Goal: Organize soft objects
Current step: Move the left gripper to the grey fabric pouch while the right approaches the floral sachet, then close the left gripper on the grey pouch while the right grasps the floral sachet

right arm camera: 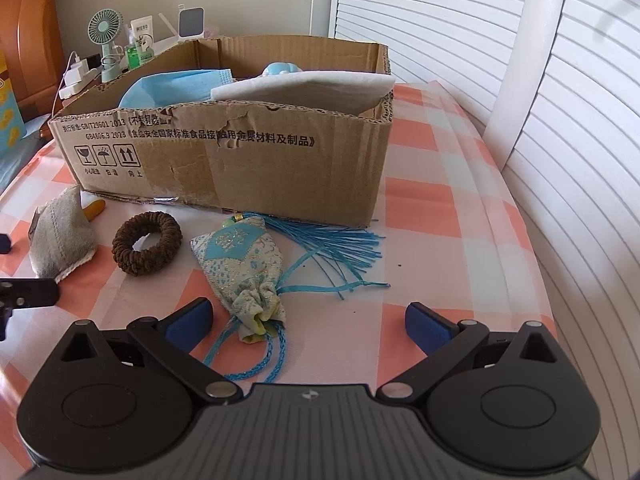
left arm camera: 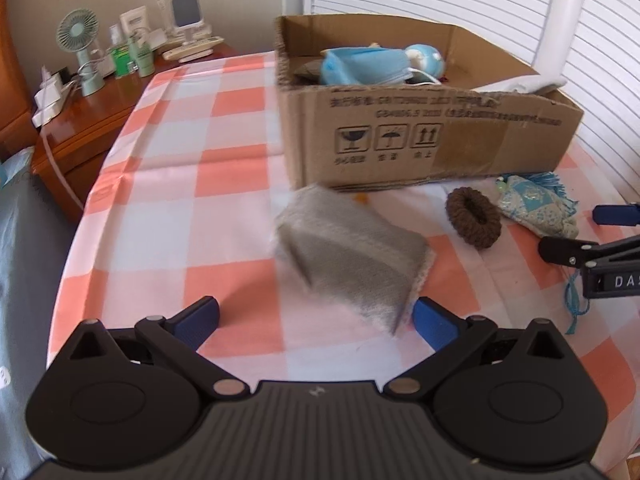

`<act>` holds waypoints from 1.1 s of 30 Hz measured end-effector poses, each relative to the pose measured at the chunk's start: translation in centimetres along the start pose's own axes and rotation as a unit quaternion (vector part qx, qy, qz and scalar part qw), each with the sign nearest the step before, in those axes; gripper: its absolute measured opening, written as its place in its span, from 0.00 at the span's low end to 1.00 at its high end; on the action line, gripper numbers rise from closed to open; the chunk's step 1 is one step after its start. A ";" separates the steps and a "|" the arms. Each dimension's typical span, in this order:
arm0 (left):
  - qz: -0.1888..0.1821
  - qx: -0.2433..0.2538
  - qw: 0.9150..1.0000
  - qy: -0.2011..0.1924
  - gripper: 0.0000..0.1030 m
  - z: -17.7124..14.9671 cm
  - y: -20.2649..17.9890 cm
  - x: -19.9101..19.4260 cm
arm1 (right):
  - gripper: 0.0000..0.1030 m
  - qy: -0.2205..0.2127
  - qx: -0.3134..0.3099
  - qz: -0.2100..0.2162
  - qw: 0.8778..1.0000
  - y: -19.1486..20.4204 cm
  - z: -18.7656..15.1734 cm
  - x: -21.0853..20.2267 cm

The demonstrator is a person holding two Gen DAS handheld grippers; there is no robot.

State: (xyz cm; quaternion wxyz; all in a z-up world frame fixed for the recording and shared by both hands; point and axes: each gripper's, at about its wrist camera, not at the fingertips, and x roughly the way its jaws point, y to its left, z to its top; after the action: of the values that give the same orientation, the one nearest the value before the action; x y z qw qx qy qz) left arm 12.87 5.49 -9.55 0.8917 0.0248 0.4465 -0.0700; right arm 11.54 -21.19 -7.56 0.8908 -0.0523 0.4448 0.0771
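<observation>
A grey folded cloth lies on the checked tablecloth just ahead of my open left gripper; it also shows in the right wrist view. A brown hair scrunchie and a blue tasselled sachet lie in front of the cardboard box. The box holds blue face masks, a blue plush and a white cloth. My right gripper is open, just behind the sachet, and shows at the right edge of the left wrist view.
A wooden bedside cabinet at the left carries a green fan, bottles and chargers. White louvred doors and a white post stand behind and right of the table. A small orange item lies by the box.
</observation>
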 end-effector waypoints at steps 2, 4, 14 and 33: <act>-0.003 0.007 1.000 -0.005 1.00 0.3 -0.6 0.3 | 1.00 0.000 -0.001 0.002 1.000 0.0 0.0 0.0; -0.006 0.010 1.000 -0.015 1.00 0.3 -1.1 0.5 | 1.00 0.000 -0.002 0.002 1.000 0.0 0.0 0.0; -0.013 0.022 0.999 -0.032 1.00 0.9 -1.0 1.1 | 1.00 -0.009 -0.011 0.012 1.000 0.1 -0.3 -0.1; -0.009 0.013 0.999 -0.042 1.00 1.1 -0.3 1.7 | 0.86 -0.028 -0.116 0.089 0.989 1.9 1.1 -0.2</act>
State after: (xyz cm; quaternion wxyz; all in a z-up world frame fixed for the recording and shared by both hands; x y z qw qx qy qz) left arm 14.70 4.87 -10.19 0.9086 0.0298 0.4080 -0.0845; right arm 11.95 -19.16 -6.84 0.8804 -0.1133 0.4105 0.2084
